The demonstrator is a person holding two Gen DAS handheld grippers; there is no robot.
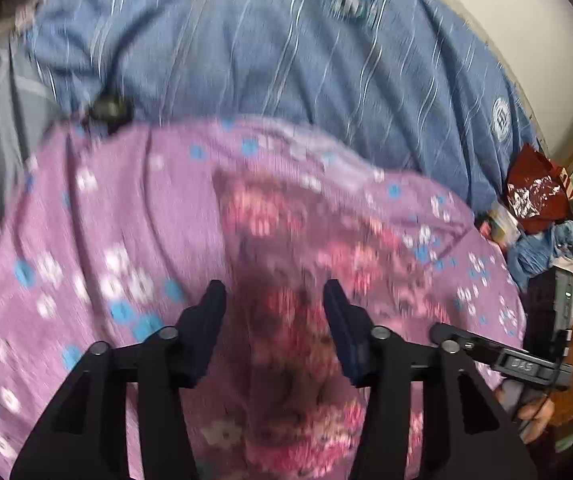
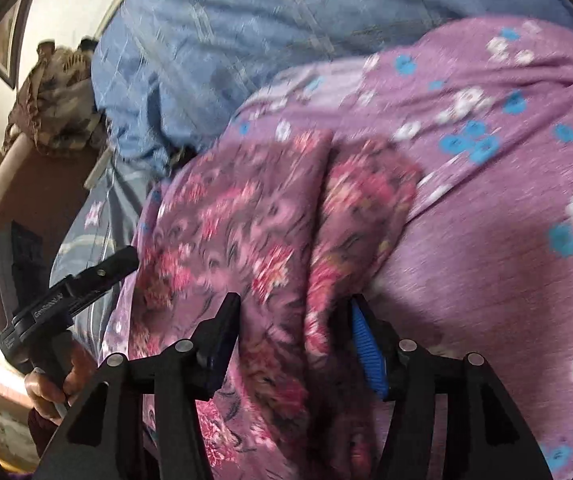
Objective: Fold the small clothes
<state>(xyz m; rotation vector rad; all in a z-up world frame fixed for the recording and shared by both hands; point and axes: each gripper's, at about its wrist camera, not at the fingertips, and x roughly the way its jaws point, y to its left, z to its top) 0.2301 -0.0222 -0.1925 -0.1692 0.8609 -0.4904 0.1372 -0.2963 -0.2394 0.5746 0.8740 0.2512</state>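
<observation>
A: Starting at the left, why does the left gripper [image 1: 274,300] hang over the cloth with nothing in it?

B: Its jaws stand apart, and the dark floral garment [image 1: 286,264] lies between them without either pad pressing on it; I'd judge the cloth has been let down so it can settle on the bed [image 1: 246,60].

A: And where does that garment lie?

B: In the middle of the scene, on the lilac flowered fabric [image 1: 98,216], which is spread over the blue striped bedding; it runs as a long bunched strip from the near edge away toward the far side, with a fold down its length; the blur hides its edges.

A: Then the right gripper [image 2: 294,308]?

B: Jaws apart too; the strip passes between them, close against the blue-ribbed pad on the right, though I can't tell whether it touches; nothing looks clamped.

A: Why are both so close together?

B: Likely each held one near end of the same piece; a hand [image 2: 52,384] grips the left tool's handle just beside the strip; the fold looks unfinished, still rumpled.
</observation>
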